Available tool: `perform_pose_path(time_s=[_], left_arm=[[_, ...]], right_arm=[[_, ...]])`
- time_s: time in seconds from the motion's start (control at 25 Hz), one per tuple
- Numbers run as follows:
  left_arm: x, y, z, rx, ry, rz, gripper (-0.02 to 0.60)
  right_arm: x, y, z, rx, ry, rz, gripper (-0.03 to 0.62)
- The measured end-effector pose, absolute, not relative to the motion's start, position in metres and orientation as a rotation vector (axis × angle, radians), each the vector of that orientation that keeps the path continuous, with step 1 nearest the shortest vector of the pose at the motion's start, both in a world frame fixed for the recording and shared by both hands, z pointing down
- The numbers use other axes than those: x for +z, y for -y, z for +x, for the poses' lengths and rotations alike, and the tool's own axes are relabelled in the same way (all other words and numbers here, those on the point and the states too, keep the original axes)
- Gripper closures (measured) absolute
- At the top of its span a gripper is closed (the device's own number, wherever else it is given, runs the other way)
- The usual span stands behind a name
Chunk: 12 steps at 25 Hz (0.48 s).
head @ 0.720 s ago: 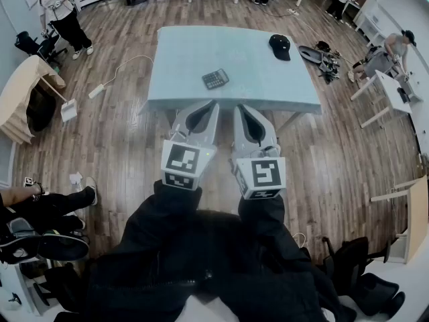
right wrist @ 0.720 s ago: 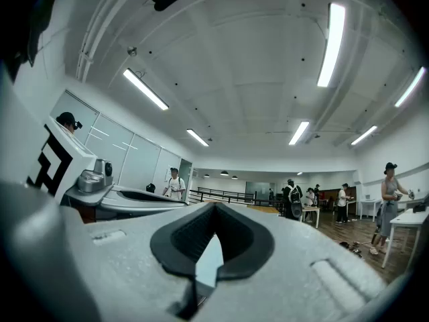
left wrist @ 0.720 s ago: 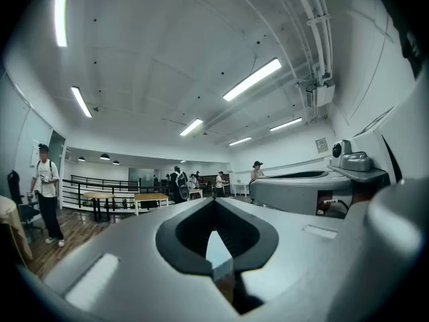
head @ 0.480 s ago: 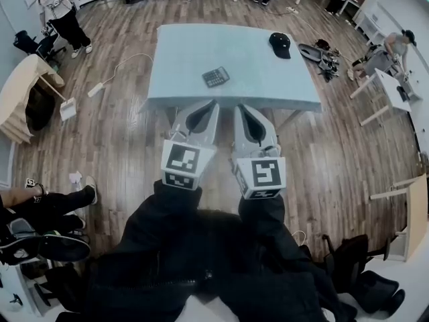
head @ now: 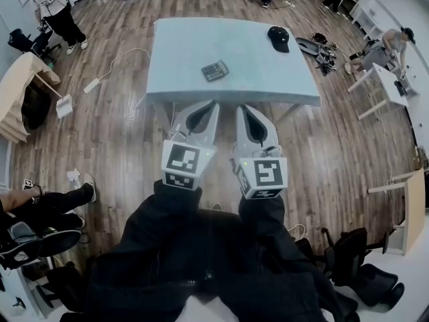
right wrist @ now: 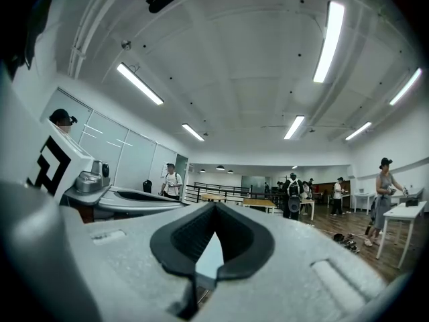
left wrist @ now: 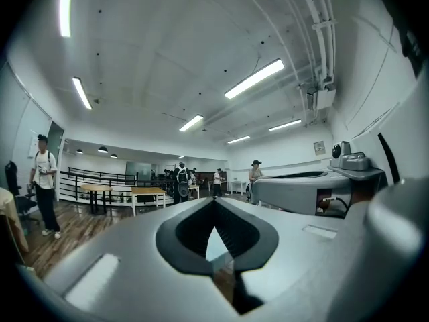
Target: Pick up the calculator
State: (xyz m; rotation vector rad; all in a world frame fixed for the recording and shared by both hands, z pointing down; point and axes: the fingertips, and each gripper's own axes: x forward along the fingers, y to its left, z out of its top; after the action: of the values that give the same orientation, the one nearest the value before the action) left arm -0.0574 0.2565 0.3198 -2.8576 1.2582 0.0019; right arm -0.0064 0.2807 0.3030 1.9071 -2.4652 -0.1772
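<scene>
Worktop (head: 194, 45): smooth matt pale-blue top; floor (head: 127, 119): wood planks w/ slight sheen; cap (head: 278, 37): black cloth; calculator (head: 215, 70): dark plastic; left gripper (head: 213, 103) & right gripper (head: 240, 106): matt grey plastic shells, faintly grainy, dark matt lining.

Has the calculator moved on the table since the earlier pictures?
No. The calculator keeps its place on the table, equally far left of the black cap and from the near edge; only the whole view has shifted.

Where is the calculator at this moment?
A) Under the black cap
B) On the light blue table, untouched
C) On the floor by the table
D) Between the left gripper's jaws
B: the calculator lies on the table, with nothing touching it, apart from the black cap.
</scene>
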Motion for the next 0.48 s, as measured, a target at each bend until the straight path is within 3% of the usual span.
perform_pose_path(time_s=[0.48], left_arm=[[0.337, -0.247, -0.097, -0.007, -1.341, -2.852, 0.578]], right_arm=[[0.326, -0.273, -0.044, -0.122, 2.483, 1.818, 0.594]])
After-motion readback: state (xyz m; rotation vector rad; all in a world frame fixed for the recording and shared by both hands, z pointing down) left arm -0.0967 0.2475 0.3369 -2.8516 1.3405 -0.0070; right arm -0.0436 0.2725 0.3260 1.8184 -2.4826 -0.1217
